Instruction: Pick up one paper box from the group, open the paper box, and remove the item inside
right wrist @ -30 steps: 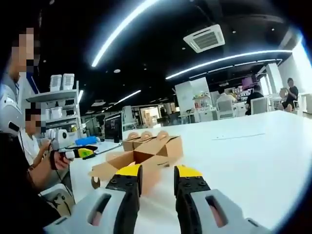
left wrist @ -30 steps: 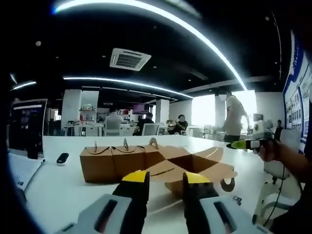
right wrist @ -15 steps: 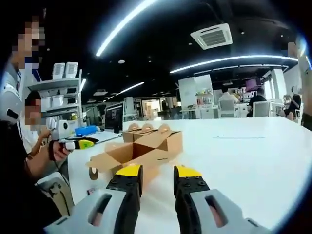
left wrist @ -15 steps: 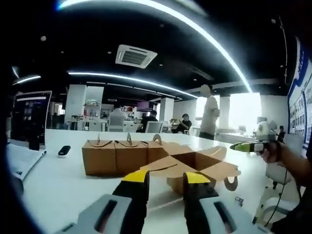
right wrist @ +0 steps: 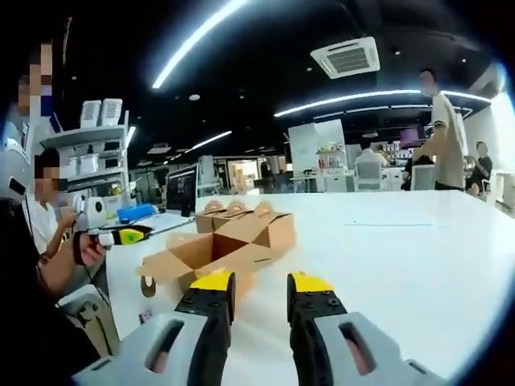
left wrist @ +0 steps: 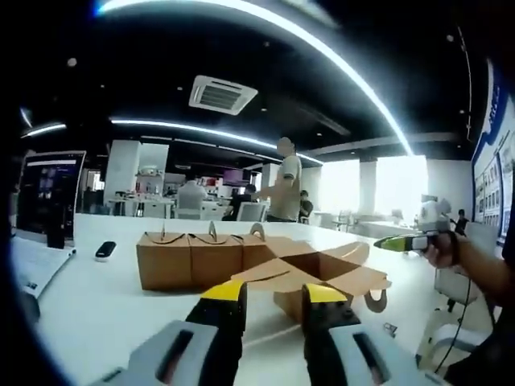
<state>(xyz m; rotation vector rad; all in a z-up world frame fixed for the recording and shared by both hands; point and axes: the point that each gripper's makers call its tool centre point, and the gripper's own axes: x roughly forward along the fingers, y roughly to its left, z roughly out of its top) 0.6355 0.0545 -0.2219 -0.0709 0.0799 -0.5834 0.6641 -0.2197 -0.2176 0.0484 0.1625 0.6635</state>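
Boxes [left wrist: 197, 260] of brown card stand on the white table [left wrist: 88, 310], three closed ones in a touching row, each with an arched handle on top; an open box [left wrist: 322, 277] lies just beside the row's end, its four flaps splayed outward and its cavity facing up; the same group appears in the right gripper view, open box [right wrist: 205, 256] nearest the camera, closed ones [right wrist: 241, 221] behind; contents of the cavity cannot be made out. Judged light, thin-walled, easily crushed and fairly grippy; a flap edge or a handle tab looks the safest hold, not the walls. Row's long axis runs across the left gripper view. Left gripper [left wrist: 273, 293] has jaws slightly parted, holding nothing, short of the open box; right gripper [right wrist: 261, 283] likewise parted and empty, near the same box.
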